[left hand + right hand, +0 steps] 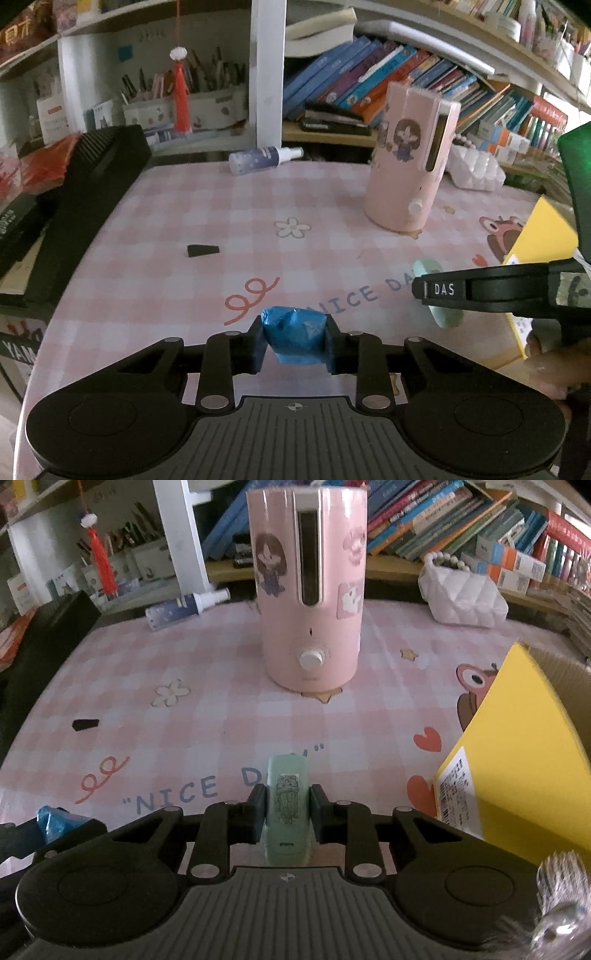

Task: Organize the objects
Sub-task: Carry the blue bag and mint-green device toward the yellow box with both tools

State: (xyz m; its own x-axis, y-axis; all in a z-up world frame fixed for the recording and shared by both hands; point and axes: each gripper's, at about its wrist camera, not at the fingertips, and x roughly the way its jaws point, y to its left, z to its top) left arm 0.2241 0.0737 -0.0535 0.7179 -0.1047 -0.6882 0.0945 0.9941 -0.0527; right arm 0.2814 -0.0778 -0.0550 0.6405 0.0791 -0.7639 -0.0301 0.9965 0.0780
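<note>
My left gripper (294, 341) is shut on a crumpled blue wrapper (293, 338), held just above the pink checked table mat (207, 221). The wrapper also shows at the left edge of the right wrist view (55, 821). My right gripper (286, 814) is shut on a mint-green oblong case (286, 805) with a drawn sticker on it, held over the "NICE DAY" lettering. In the left wrist view that case (437, 295) sits behind the right gripper's finger (480, 290), at the right.
A tall pink humidifier (310, 590) stands mid-table. A yellow box (513, 753) stands at the right. A spray bottle (184, 609) lies at the back, a small black piece (85, 724) at the left. A white quilted bag (461, 598) sits back right, a black keyboard (85, 206) at the left edge.
</note>
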